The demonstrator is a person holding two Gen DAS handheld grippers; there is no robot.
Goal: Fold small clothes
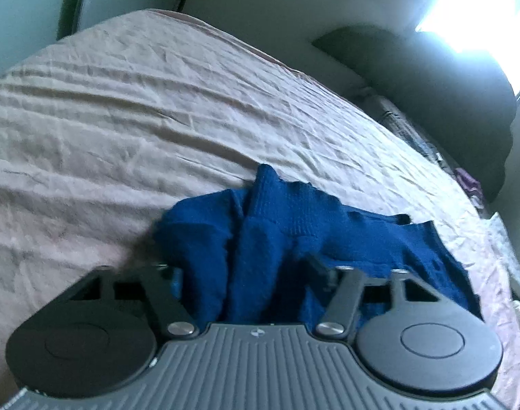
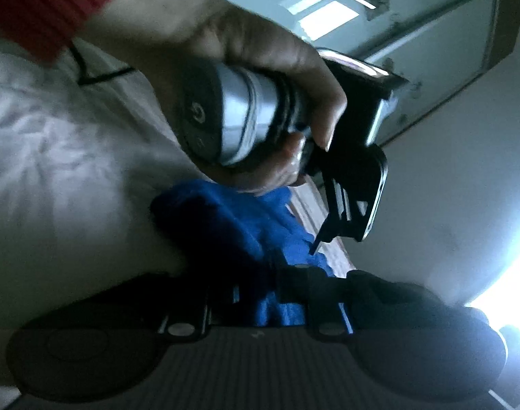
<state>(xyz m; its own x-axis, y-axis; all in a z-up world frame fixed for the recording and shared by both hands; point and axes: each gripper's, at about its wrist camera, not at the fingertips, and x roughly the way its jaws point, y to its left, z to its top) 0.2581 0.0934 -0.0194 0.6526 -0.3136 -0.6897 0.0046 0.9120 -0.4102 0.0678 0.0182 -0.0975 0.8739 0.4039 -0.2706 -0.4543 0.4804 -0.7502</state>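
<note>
Wrinkled bedsheet (image 1: 123, 109) under blue knit garment (image 1: 277, 239) bunched between both grippers.

Left gripper (image 1: 241, 266): black disc housings, ribbed grey body, silver pivot screws; right gripper (image 2: 260, 294) matches, in shadow; ribbed red sleeve (image 2: 44, 3) above the hand (image 2: 260, 78); silver handle (image 2: 239, 116).

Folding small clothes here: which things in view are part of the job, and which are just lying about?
Part of the job:
- blue knit garment, bunched up
- left gripper
- right gripper
- bed sheet underneath

Just lying about:
- clutter along the bed's far edge
- dark rounded headboard
</note>
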